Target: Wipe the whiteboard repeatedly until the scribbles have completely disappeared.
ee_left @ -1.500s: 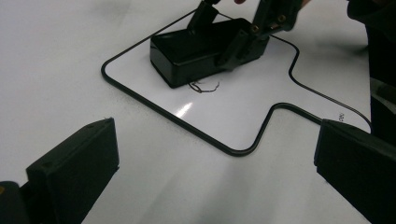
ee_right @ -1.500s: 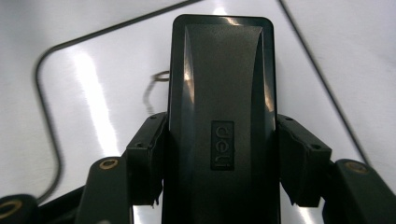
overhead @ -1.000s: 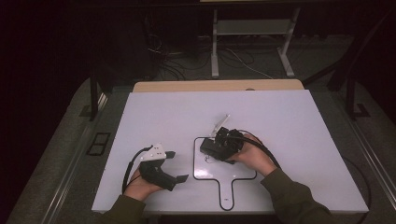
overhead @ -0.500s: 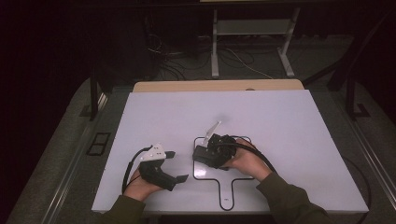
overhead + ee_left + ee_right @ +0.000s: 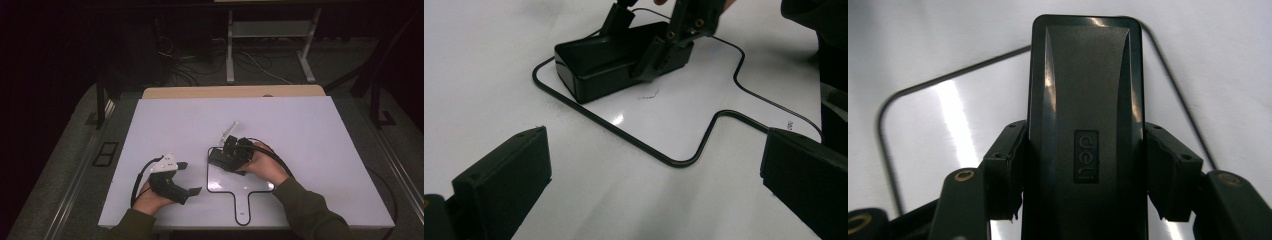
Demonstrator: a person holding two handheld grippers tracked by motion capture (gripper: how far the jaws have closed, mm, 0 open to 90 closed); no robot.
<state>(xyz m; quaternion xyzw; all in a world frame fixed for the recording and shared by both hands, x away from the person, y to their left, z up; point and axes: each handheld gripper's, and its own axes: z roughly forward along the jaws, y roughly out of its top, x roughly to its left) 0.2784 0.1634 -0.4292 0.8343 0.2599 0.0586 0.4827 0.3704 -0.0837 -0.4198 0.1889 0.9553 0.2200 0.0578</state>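
Right gripper (image 5: 1083, 200) clamps the black eraser (image 5: 1085, 115) by its long sides – long axis toward ten o'clock, inside the outlined board (image 5: 220, 181); left gripper (image 5: 659, 200) gapes wide, holding nothing

— Black eraser (image 5: 1085, 125): finish?
— Smooth moulded plastic, semi-gloss, glinting along its edges.
— The whiteboard (image 5: 220, 179) beneath the eraser?
— Glossy, mirror-slick white surface; the table (image 5: 300, 125) around it looks matt.

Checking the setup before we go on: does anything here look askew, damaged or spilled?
Nothing stands out. The black block sits squarely between the right tongs, over the paddle-shaped outline on the white board. No spill or damage shows.
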